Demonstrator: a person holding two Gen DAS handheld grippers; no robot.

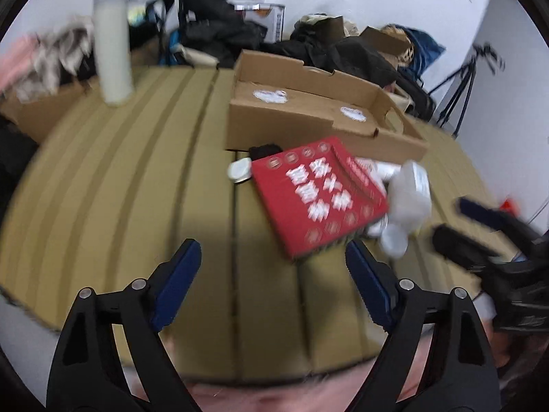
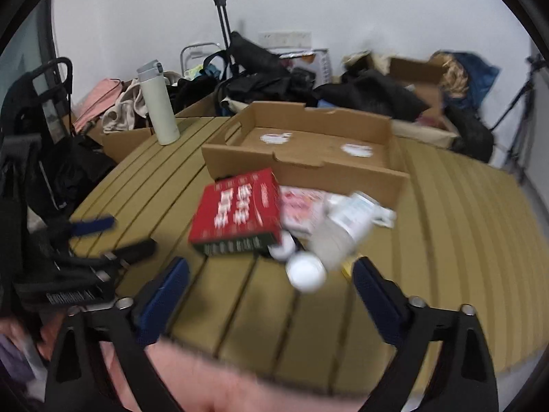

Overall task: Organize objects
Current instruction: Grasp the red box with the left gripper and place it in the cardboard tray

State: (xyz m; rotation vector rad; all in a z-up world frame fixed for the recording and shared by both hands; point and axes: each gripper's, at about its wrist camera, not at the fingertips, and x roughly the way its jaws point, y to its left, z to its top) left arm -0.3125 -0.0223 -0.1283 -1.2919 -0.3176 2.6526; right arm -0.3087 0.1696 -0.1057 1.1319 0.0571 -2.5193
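A red box with white characters [image 1: 315, 195] [image 2: 240, 211] lies on the slatted tan table [image 1: 137, 178] [image 2: 463, 213], in front of an open cardboard tray [image 1: 308, 103] [image 2: 308, 144]. A clear plastic bottle with a white cap [image 1: 405, 206] [image 2: 339, 233] lies beside it, over a pink packet [image 2: 302, 206]. A small white round item [image 1: 240, 170] lies left of the box. My left gripper [image 1: 272, 257] is open and empty, near the box's front corner. My right gripper [image 2: 271, 271] is open and empty, just before the bottle's cap.
A tall white flask [image 1: 113, 44] [image 2: 158, 103] stands at the table's far left. Bags, clothes and cardboard boxes [image 2: 343, 86] are piled behind the table. A tripod [image 1: 463, 82] stands at the right. Each gripper shows in the other's view [image 1: 480, 230] [image 2: 103, 240].
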